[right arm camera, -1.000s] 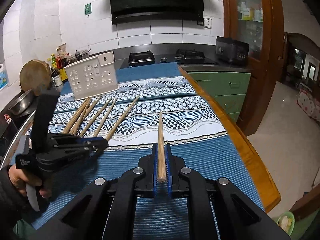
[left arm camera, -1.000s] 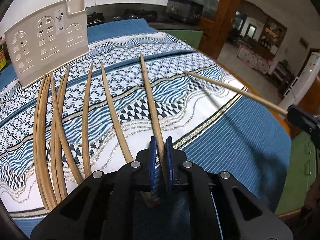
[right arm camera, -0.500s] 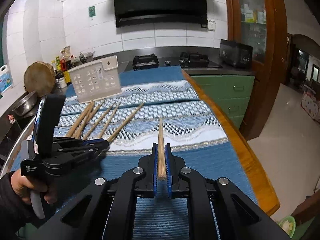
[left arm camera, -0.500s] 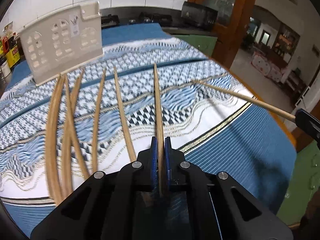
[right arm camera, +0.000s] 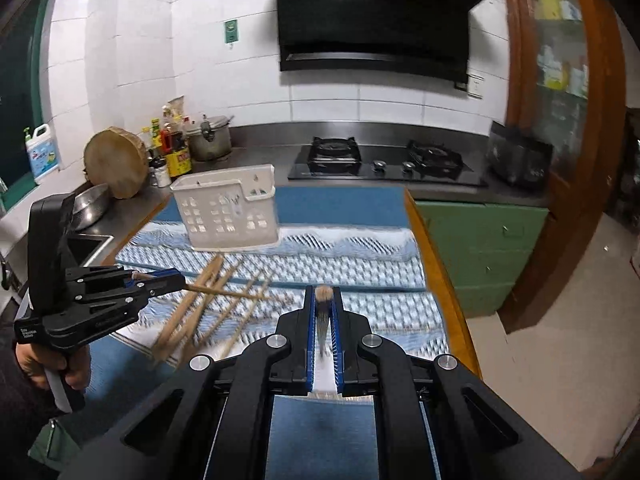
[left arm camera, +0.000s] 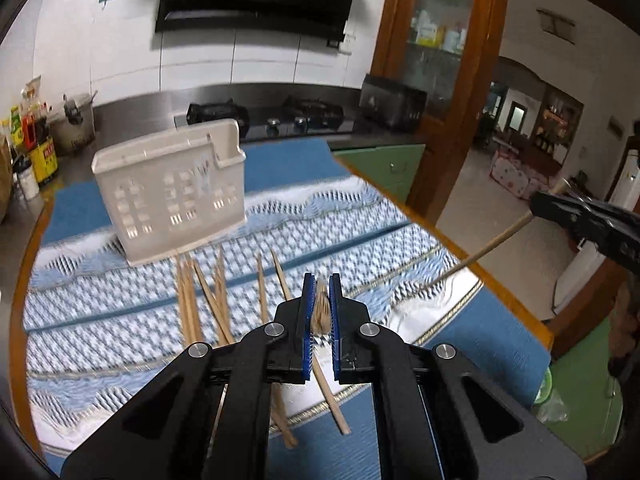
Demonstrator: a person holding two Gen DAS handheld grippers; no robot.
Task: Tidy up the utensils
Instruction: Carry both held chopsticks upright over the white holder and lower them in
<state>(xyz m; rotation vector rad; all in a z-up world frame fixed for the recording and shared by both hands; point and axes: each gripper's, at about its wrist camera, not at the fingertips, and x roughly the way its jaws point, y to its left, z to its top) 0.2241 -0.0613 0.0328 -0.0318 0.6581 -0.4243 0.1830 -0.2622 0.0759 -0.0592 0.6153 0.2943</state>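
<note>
Jaws of the left gripper [left arm camera: 320, 292] are clamped on one chopstick [left arm camera: 321, 307], held clear of the cloth. The right gripper [right arm camera: 323, 300] is likewise closed on a second chopstick [right arm camera: 323, 293], seen end-on. Loose chopsticks [left arm camera: 216, 296] lie fanned on the patterned blue-and-white cloth [left arm camera: 340, 232]. Beyond them stands the perforated white utensil basket [left arm camera: 172, 188], near the table's far end.

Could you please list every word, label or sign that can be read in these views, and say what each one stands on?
None can be read with certainty.
Left hand-held gripper: small white print on its body, too small.
Green wall sign: symbol only, blurred.
Detergent jug: label blurred.
Yellow tin: red lettering, blurred.
Basket: sticker unreadable.
</note>
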